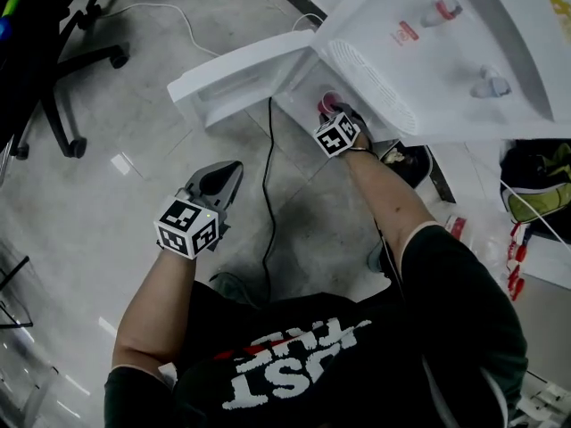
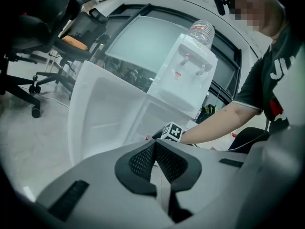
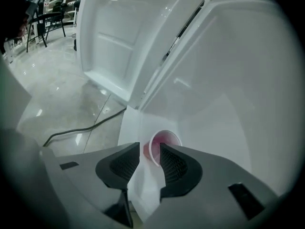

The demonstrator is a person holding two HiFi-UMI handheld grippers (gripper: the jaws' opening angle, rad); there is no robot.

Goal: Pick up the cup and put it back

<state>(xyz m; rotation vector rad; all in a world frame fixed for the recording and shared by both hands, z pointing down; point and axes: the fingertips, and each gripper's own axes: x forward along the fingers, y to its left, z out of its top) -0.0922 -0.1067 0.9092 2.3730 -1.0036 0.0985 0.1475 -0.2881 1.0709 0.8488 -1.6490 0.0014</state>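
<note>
1. Cup: small, pink inside with a white rim. It sits on the white floor of the lower cabinet of the water dispenser, near the front edge. In the head view its mouth faces up, so it seems to stand upright.
2. Right gripper: angled steeply down into the cabinet. The jaws are parted with the cup's rim between their tips, and the pads do not appear to press on it. Judged purpose: lined up astride the cup so that closing would take it by the sides.
3. Left gripper: jaws together, nothing between them. It hangs over the floor, well apart from the cabinet, and is judged idle, kept clear of the working arm.
4. Cabinet door: swung wide open to the left, which gives the right arm a straight reach in.
5. Cable: black, runs across the floor between the two grippers and touches neither.
</note>
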